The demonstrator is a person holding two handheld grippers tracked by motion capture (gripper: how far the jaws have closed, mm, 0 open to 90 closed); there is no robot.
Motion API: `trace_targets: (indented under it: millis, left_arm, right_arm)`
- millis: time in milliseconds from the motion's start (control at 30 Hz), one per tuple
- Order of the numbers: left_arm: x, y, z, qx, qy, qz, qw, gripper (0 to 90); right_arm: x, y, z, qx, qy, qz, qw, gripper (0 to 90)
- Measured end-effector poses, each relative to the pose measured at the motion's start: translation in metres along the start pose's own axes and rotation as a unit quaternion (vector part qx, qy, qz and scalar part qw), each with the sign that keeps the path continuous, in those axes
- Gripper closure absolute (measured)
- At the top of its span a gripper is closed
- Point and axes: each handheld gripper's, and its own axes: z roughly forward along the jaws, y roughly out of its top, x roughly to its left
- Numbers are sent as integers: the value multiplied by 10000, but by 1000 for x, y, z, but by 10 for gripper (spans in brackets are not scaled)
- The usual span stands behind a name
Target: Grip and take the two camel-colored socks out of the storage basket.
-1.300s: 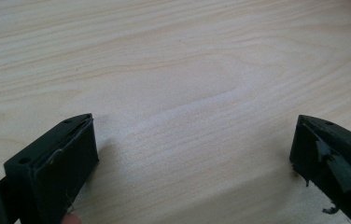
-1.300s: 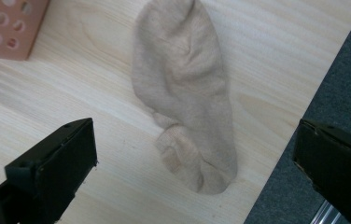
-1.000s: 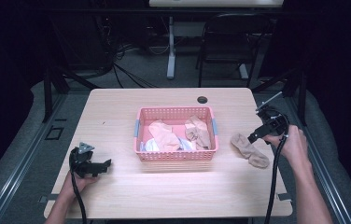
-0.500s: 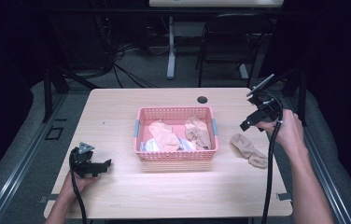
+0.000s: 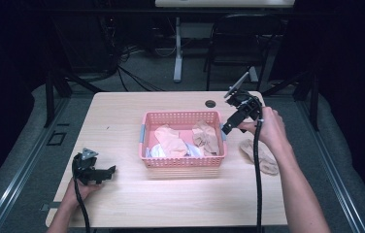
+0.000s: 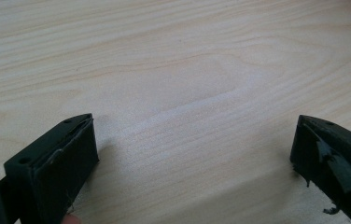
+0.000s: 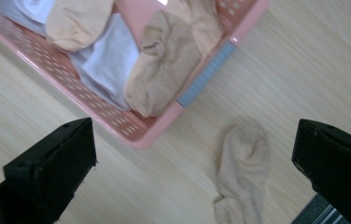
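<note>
Wood table [image 5: 122, 121] | pink basket [image 5: 183, 116] with socks, centre | beige sock [image 7: 243, 158] lies beside it | right gripper [image 7: 192, 158] above – jaws wide, empty | left gripper [image 6: 192, 154] low – wide, empty

I see my left gripper [image 5: 104, 171] low at the near left of the table, held in the left hand [image 5: 81, 187], with its jaws pointing to the right and lying almost flat. In the left gripper view the two jaws stand wide apart with nothing between them. My right gripper [image 5: 228, 127] is lifted above the table on the right side, tilted down and to the left. The right hand [image 5: 268, 128] grips it, the forearm stretched forward. Its jaws are also wide apart and empty.
</note>
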Motion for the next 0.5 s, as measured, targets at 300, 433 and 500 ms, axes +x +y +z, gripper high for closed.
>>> trace_targets:
  millis: [300, 433, 500]
  left_arm:
    - [0, 0, 0, 2, -2, 2, 10000, 3]
    - [0, 0, 0, 1, -1, 1, 10000, 3]
    - [0, 0, 0, 0, 0, 0, 10000, 3]
  right_arm:
    - [33, 35, 15, 63, 214, -373, 9991, 0]
    - [38, 43, 29, 90, 342, -438, 9984, 19]
    - [38, 46, 40, 145, 551, -407, 9975, 24]
